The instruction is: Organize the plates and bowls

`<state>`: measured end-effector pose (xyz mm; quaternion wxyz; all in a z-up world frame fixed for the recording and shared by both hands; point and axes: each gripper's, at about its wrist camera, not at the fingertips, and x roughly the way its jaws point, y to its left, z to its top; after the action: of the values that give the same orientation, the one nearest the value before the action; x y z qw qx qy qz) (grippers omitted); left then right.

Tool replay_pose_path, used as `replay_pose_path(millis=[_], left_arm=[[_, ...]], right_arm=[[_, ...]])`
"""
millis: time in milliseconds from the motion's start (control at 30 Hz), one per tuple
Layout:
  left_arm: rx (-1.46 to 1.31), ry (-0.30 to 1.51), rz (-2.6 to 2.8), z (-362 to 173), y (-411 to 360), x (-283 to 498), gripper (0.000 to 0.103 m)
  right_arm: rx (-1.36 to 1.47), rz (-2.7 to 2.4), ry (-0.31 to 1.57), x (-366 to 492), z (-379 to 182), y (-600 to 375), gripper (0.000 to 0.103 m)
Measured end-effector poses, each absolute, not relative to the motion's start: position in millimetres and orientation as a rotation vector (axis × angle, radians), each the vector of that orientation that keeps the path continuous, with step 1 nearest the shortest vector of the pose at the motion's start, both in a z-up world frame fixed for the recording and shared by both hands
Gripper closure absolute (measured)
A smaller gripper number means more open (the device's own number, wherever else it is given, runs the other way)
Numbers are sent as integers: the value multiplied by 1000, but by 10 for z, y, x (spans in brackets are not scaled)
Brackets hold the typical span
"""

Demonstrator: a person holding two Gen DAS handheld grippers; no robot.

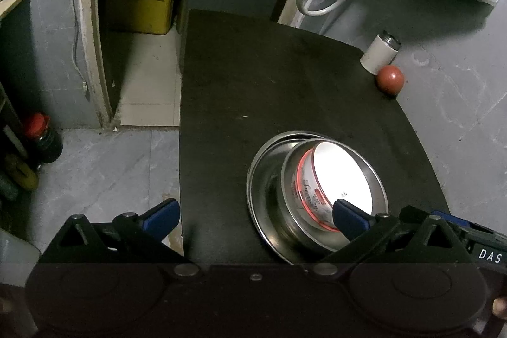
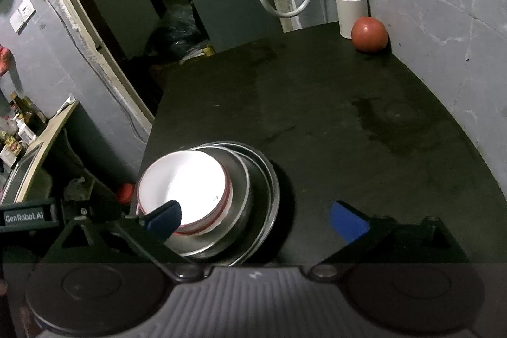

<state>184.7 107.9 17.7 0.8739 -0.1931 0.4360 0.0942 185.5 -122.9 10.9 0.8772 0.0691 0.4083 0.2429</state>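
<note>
White bowl nested in steel dishes, btwn both open grippers.

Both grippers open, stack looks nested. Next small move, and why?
Probably nudge the steel bowl toward the middle of the steel plate: it sits off-centre there, white bowl inside it. Left gripper and right gripper are open, holding nothing.
</note>
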Motion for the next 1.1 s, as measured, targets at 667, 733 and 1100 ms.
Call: replay_pose_path(millis=[667,733,1100], left_arm=[[-394,819,266,250,922,1698,1],[-386,800,284,271,895,1651,1],[-355,711,307,369,806,1438,1]], right_arm=[[102,573,807,1836,131,-1285,0],[99,588,798,1831,136,-1290,0],[76,596,716,1680,204,-1262,0]])
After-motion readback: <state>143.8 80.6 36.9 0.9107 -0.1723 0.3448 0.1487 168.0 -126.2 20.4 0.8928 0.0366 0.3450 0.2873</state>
